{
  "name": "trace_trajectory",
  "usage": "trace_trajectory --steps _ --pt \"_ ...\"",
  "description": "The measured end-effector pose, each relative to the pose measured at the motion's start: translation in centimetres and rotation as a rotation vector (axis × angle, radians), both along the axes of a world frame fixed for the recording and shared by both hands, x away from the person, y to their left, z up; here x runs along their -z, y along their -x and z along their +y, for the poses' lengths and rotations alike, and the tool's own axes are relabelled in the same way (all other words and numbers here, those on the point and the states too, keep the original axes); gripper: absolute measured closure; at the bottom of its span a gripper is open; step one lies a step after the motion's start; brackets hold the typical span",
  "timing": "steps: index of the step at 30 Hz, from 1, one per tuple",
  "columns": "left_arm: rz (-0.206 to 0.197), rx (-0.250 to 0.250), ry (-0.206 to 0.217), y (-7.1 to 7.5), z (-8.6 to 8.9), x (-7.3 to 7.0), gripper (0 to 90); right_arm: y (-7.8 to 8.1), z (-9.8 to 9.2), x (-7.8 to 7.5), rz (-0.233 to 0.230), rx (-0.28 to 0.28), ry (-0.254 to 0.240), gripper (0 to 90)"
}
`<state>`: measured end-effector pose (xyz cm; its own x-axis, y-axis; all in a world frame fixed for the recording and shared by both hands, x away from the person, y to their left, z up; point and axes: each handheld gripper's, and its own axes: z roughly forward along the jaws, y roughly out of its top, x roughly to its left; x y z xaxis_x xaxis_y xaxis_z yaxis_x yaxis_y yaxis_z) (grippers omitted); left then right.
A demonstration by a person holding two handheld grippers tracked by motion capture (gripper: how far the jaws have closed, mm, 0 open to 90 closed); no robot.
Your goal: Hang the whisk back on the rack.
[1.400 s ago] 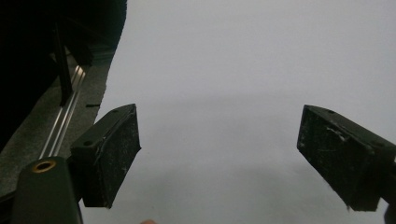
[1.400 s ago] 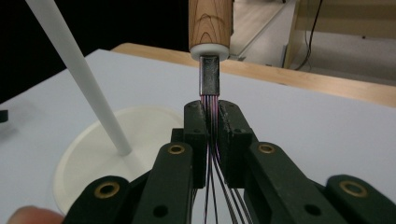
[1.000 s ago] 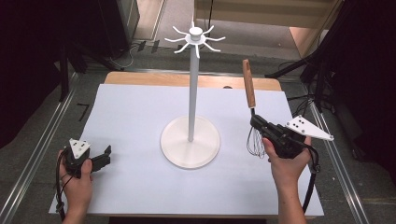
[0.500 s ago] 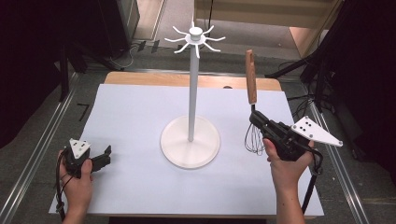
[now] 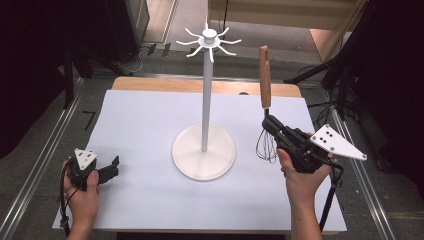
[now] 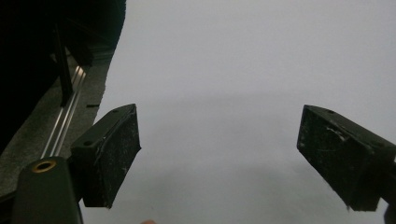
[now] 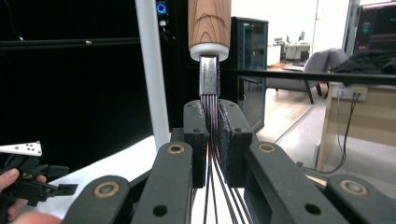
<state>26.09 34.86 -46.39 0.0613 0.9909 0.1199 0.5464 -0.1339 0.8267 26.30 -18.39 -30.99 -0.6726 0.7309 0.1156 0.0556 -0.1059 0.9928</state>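
Right gripper [image 7: 212, 140]: pads pinching wire neck of wooden-handled black wire whisk [image 5: 265, 80], holding it upright, long axis vertical, handle pointing up, loops hanging above white table sheet [image 5: 140, 125]. White hook-topped hanging stand [image 5: 205, 100] standing just left of whisk, hooks sitting higher than handle tip. Left gripper [image 6: 219, 158]: jaws spread, pinching nothing, resting farther off at sheet's near-left corner.

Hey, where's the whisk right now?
The whisk stands upright in the right gripper, right of the white stand in the high view.
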Motion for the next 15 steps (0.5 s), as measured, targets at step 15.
trace_trajectory --steps 15 --pt "0.003 0.0 -0.001 0.0 0.0 0.0 14.2 0.7 1.5 -0.9 -0.069 -0.045 0.006 84.3"
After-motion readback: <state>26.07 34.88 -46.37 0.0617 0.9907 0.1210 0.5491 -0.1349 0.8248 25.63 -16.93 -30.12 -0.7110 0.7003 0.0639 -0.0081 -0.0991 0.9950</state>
